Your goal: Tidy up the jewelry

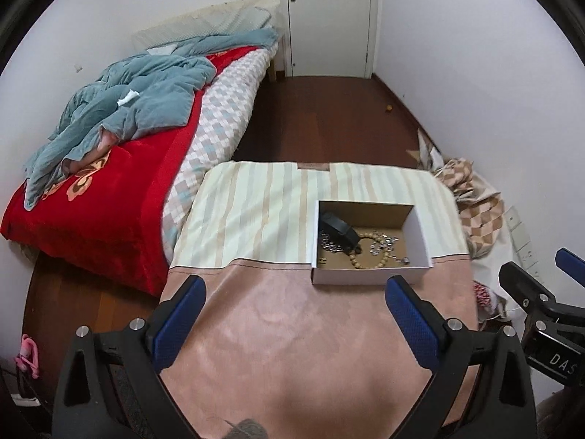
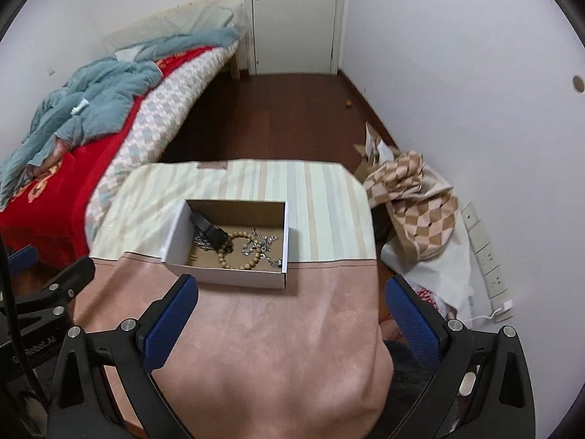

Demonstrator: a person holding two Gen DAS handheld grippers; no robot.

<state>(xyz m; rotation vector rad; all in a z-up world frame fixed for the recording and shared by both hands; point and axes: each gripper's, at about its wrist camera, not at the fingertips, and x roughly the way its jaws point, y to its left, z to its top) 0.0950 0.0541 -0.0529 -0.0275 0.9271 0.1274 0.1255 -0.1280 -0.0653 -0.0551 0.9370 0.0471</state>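
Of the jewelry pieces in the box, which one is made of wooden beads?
The tan bead bracelet, a ring of round beads at the box's near side, between the black strap and the silver chains.

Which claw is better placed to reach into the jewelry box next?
Marginal call: left. In the left wrist view the box sits just ahead of the left claw, by its right finger; from the right claw it lies ahead and left. Both claws are open and empty, clear of the box.
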